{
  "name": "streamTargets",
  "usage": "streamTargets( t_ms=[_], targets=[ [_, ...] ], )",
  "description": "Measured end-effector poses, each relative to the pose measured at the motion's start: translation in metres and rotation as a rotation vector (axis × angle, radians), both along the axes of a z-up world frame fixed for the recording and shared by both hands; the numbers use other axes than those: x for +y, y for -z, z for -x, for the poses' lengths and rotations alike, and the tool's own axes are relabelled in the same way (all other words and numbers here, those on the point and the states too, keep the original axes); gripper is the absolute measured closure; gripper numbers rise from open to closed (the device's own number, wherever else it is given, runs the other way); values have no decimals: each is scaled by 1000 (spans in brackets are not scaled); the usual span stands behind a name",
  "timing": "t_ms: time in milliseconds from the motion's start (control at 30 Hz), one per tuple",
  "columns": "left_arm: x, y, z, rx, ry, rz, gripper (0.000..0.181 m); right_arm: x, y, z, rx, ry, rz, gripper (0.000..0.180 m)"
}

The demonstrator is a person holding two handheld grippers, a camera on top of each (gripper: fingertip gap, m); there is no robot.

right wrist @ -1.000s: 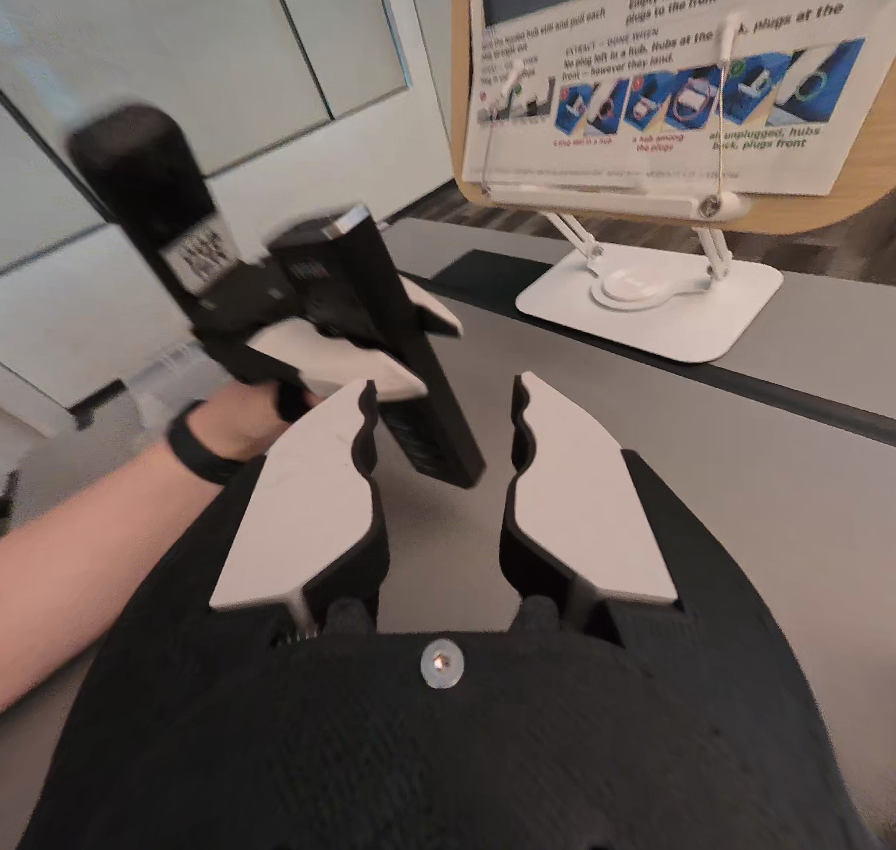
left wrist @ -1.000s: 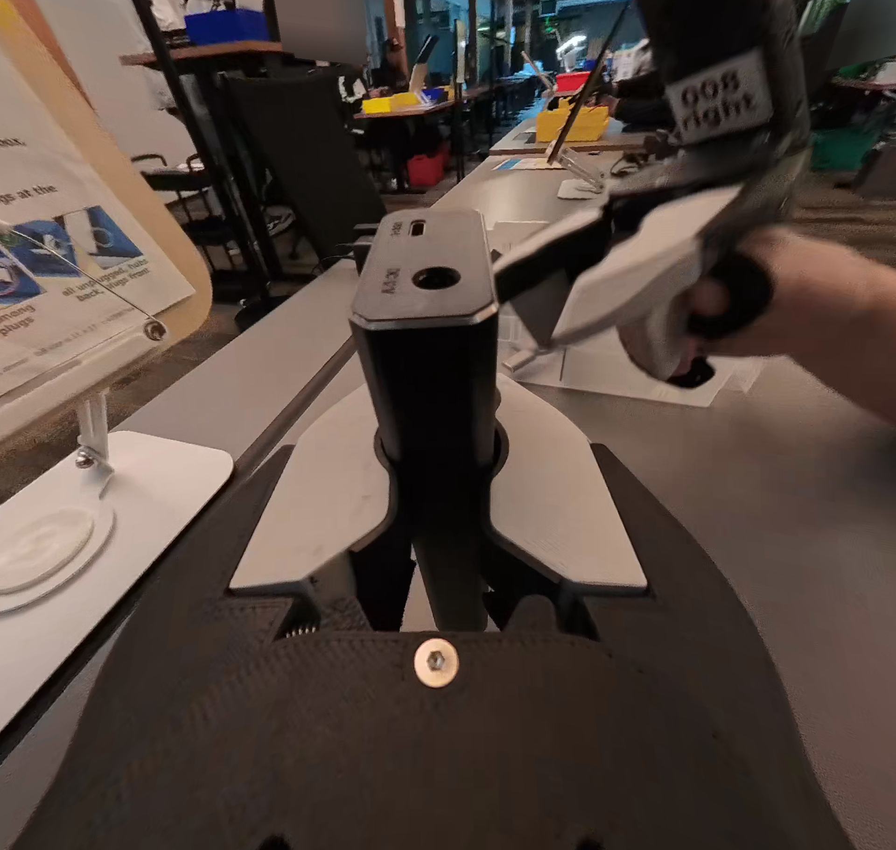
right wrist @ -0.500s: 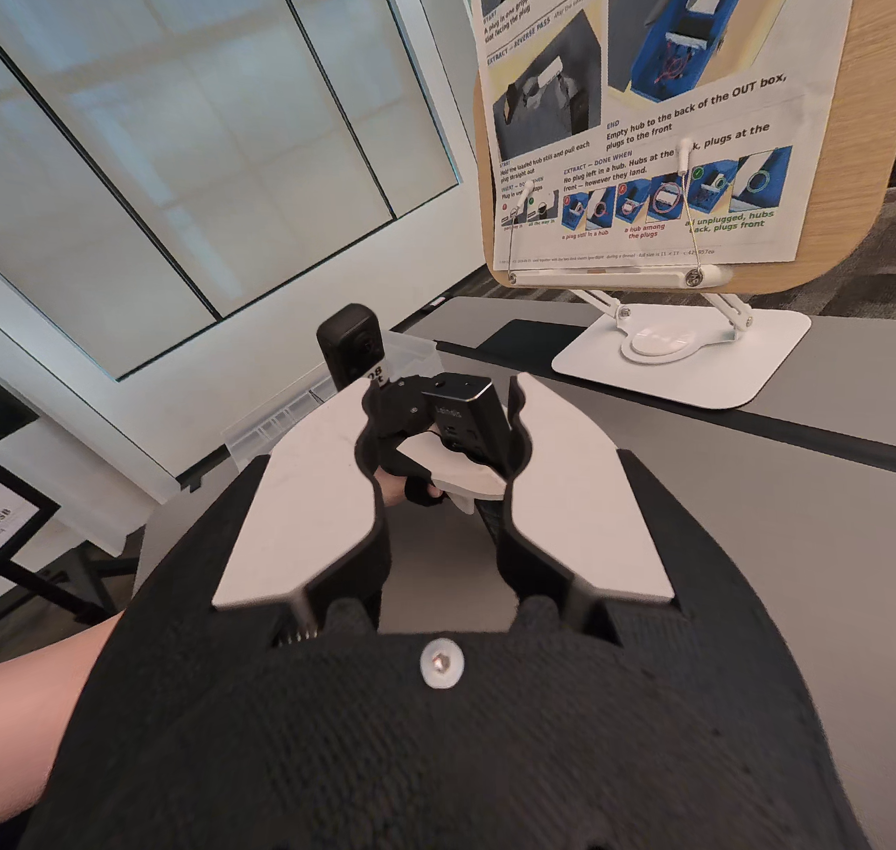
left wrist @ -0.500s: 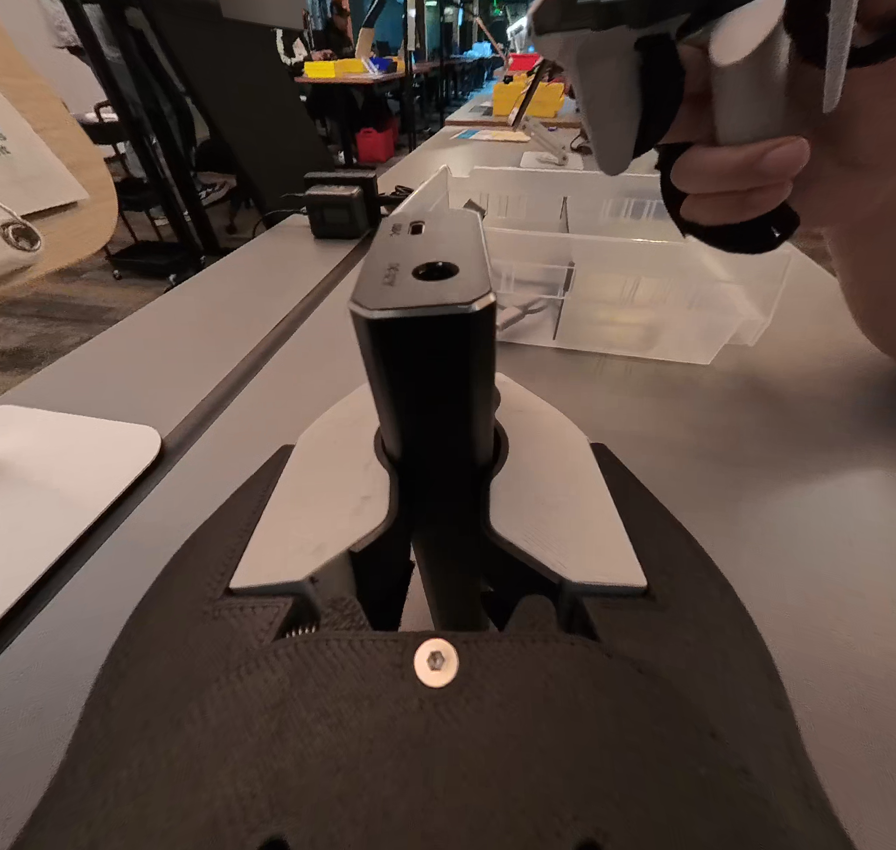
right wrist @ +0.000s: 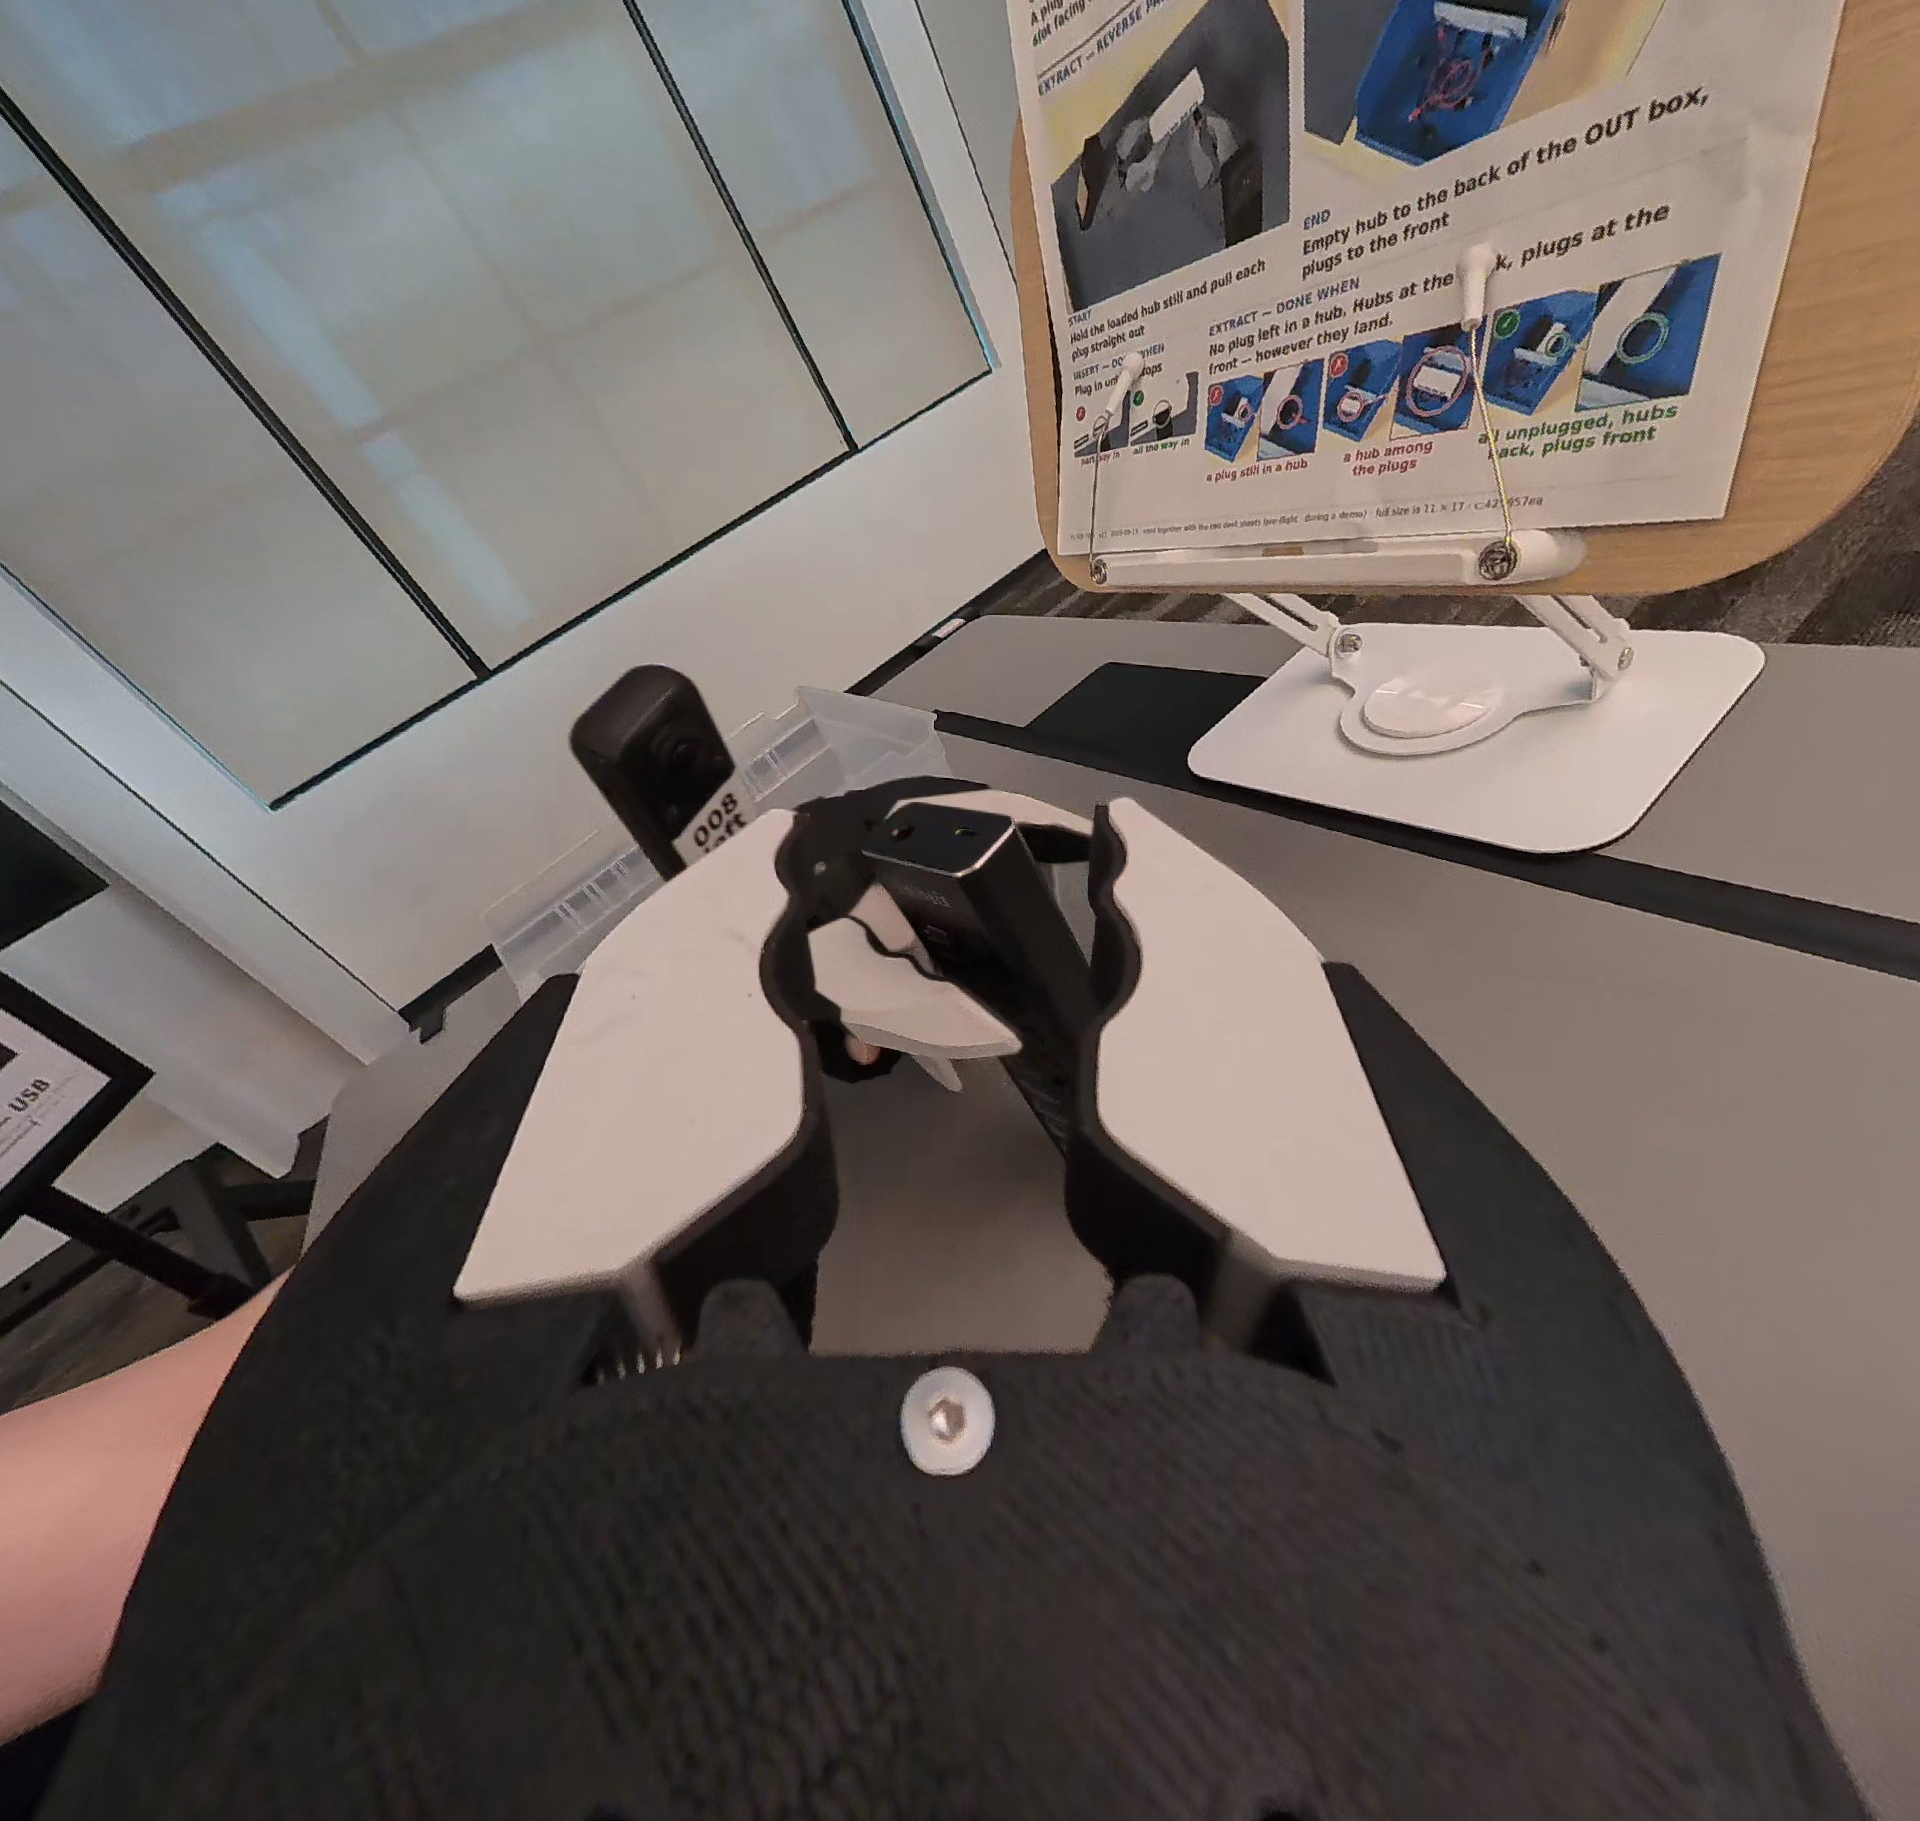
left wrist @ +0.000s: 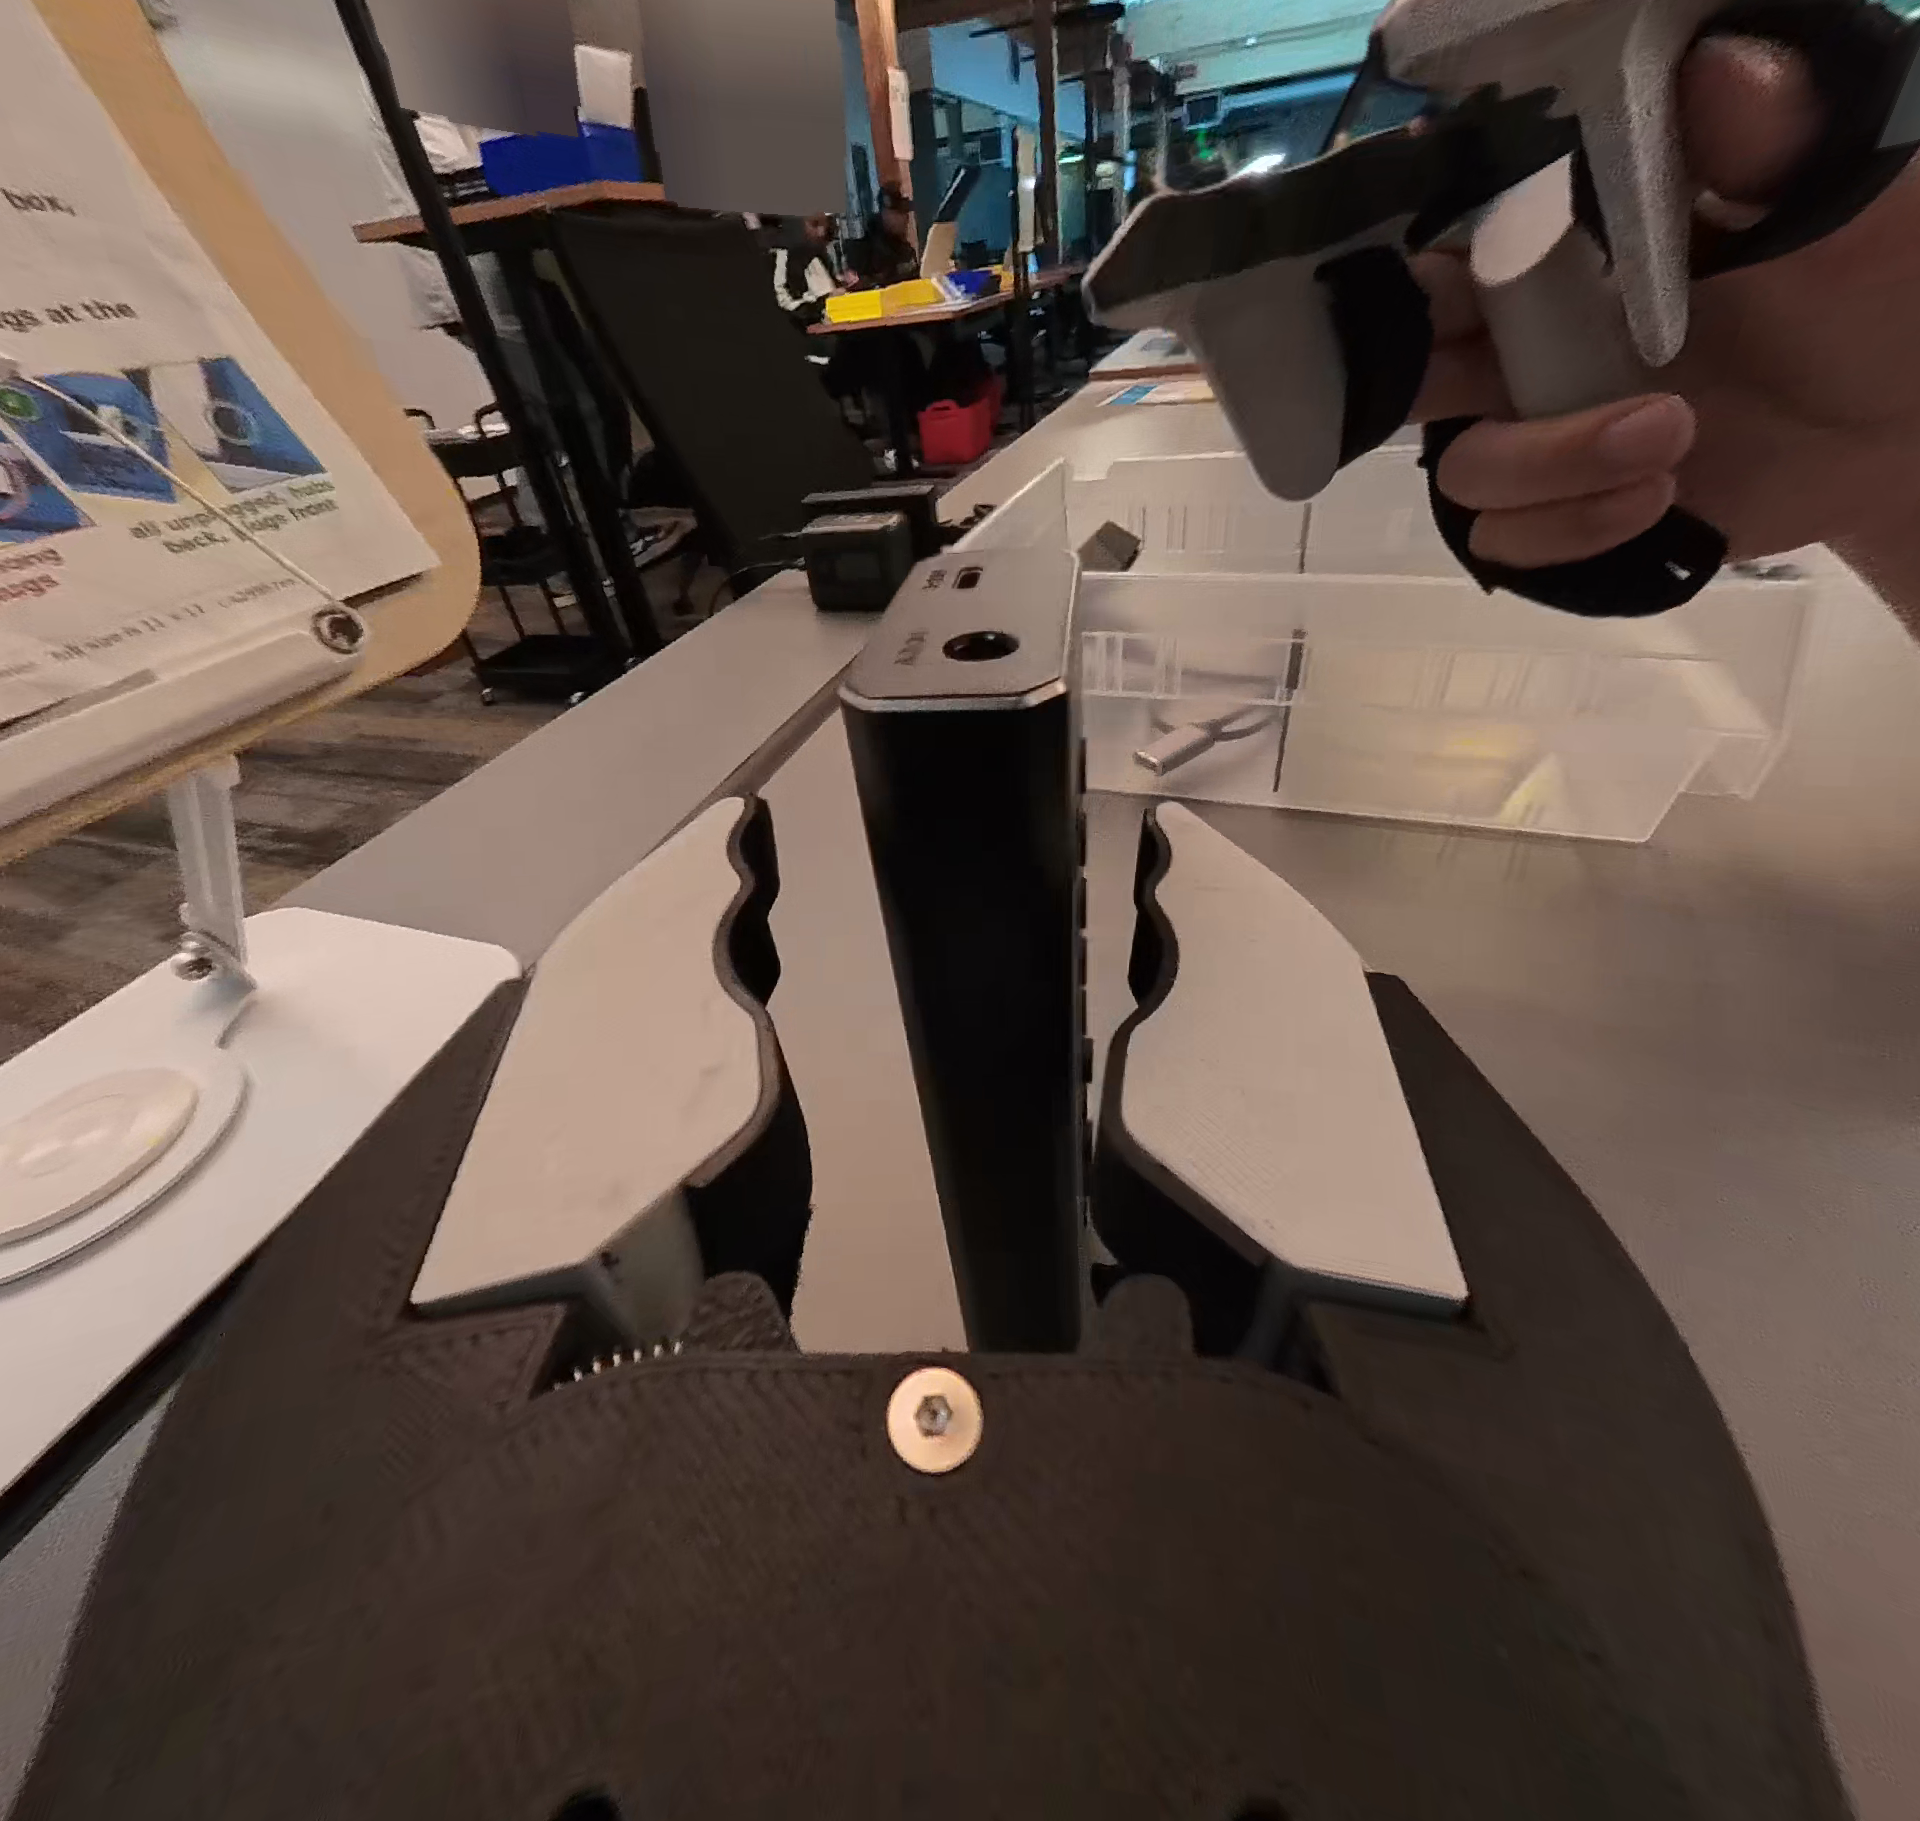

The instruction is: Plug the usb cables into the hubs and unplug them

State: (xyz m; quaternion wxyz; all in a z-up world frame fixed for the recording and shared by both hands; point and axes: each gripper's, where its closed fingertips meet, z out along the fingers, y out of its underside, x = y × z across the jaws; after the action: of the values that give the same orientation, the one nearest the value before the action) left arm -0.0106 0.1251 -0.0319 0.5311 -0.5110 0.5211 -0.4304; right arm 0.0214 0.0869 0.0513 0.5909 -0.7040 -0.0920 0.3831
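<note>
Left gripper (left wrist: 951, 898) released around the tall black metal USB hub (left wrist: 961, 940), mid-frame. Right gripper (right wrist: 940, 924) spread, empty. Re-clamp squarely before plugging, or it may tip.

One black hub (left wrist: 961, 940); two grippers, left (left wrist: 951, 841) and right (right wrist: 940, 841); one loose usb plug (left wrist: 1184, 748) inside one clear divided box (left wrist: 1455, 691); one instruction sheet (right wrist: 1382, 213) on one white stand (right wrist: 1475, 732); one grey table (left wrist: 1558, 1044)
</note>
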Motion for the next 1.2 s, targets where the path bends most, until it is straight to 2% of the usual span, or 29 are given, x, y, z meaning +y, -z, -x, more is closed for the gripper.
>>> streamTargets(
  t_ms=[167,333,433,633,800,867,900,1000,1067,1100,1200],
  targets=[
    [-1,-8,14,118,-210,-117,98,2,5,-1,8,-4,15,129],
    [-18,-59,54,141,-461,-290,95,1,1,-4,34,-6,10,129],
    [-26,-80,81,307,-580,-384,86,-1,-3,-6,45,-11,0,129],
    [-29,-127,139,755,-876,-959,87,-1,-4,-14,62,-2,-3,128],
    [-40,-136,162,912,-947,-1169,89,1,-3,-20,62,19,3,128],
    [-42,-132,172,906,-948,-1123,90,0,-3,-19,63,12,5,128],
    [-42,-130,181,883,-952,-1032,92,-1,-3,-17,63,5,6,128],
    [-45,-98,213,829,-780,-531,103,-7,-6,-12,41,-24,-9,128],
    [-48,-78,238,830,-609,-314,105,-10,-7,-9,7,-37,-20,128],
    [-50,-66,250,851,-510,-263,109,-11,-7,-8,-6,-45,-21,128],
    [-35,-38,296,986,-440,-241,123,-11,-6,-2,-18,-69,-11,128]
  ],
)
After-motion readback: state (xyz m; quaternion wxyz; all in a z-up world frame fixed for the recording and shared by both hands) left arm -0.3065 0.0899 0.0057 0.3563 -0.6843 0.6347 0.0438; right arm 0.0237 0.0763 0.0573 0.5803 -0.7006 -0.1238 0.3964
